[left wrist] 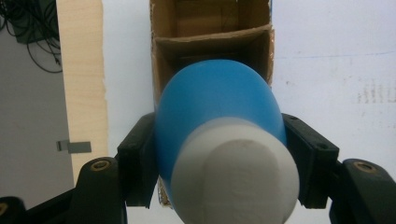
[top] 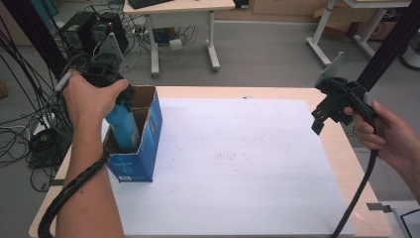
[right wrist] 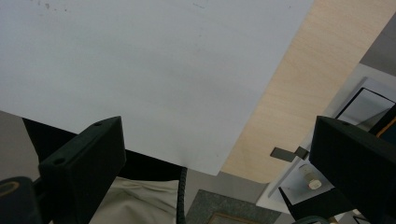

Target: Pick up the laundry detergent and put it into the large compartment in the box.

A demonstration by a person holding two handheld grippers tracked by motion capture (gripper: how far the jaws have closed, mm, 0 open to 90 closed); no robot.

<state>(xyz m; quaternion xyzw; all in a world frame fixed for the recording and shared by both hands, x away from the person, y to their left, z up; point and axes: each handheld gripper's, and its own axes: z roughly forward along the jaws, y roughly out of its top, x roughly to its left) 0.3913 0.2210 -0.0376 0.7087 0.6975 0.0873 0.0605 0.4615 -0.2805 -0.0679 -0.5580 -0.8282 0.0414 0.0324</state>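
Observation:
My left gripper (top: 123, 101) is shut on a blue bottle (top: 124, 130) with a white cap (left wrist: 236, 175); its jaws press on both sides of the bottle just below the cap. The bottle stands partly inside an open blue cardboard box (top: 143, 148) at the left of the white sheet (top: 233, 163). From the left gripper view, the bottle's blue body (left wrist: 215, 100) points down into a brown compartment of the box (left wrist: 210, 42). My right gripper (top: 322, 116) hangs above the table's right edge, open, nothing between its jaws.
The white sheet covers most of the wooden table (top: 346, 148); wood (right wrist: 299, 88) shows along its right side. Cables and black equipment (top: 91, 29) sit on the floor at the back left. Another desk (top: 178, 15) stands behind the table.

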